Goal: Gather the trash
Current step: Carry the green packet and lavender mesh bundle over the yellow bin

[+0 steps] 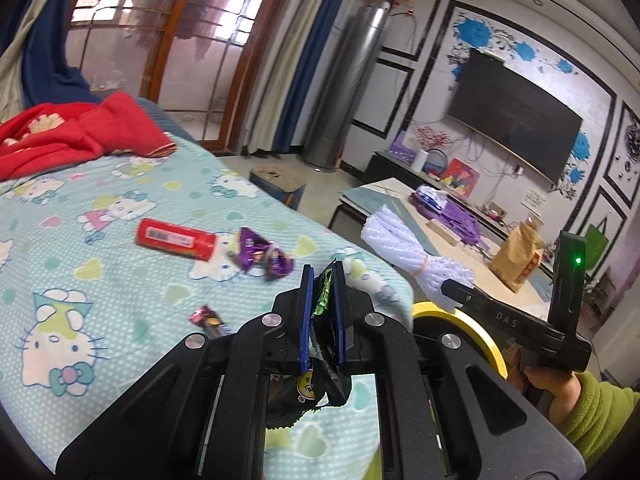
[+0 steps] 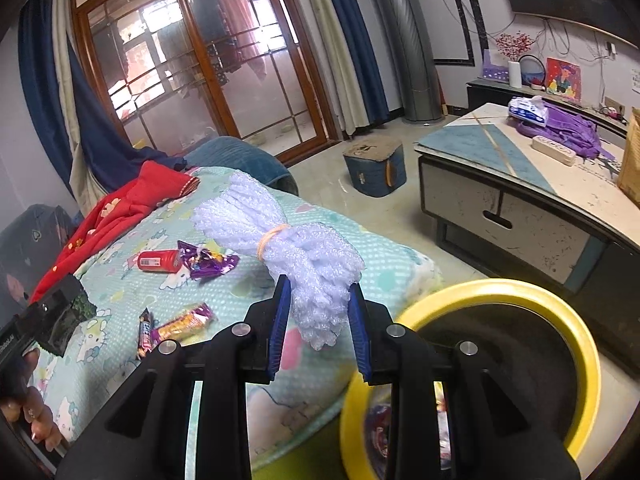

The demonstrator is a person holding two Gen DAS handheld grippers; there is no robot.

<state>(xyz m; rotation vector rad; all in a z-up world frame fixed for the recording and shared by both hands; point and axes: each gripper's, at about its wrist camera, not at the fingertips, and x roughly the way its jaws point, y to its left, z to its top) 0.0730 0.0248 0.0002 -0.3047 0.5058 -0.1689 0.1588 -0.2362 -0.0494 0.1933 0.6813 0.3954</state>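
Figure: both hands loaded above the bed (image 1: 100, 280) during trash collection. The left tool (image 1: 323, 312) was clenched tight on a crumpled dark wrapper (image 1: 325, 368) with green print, most of which hung loose behind the pads. The right tool (image 2: 320, 328) grasped a white foam-net bundle (image 2: 288, 240) tied with an orange band; its jaws stood partly apart, pressed against the bundle's lower end, while the larger, fanned end projected well beyond the pads. A yellow-rimmed bin (image 2: 520, 292) stood off the bed's near corner, just beside the right tool, and appeared to hold some wrappers already. Uncollected trash lay on the bedsheet: a red cylindrical tube (image 1: 176, 239) touching or nearly touching a purple wrapper (image 1: 260, 256) toward the middle, and candy-bar wrappers (image 2: 176, 326) nearer the front edge. A red garment (image 1: 72, 132) occupied the far end of the bed, and a low desk (image 2: 520, 184) stood well apart across the floor. Probable hazards: the bundle, held only by one end, could pivot or slip from the pads and land outside the bin; the thin wrapper could cling to a pad on release; and the two tools, converging on one opening, could collide or tip the bin.
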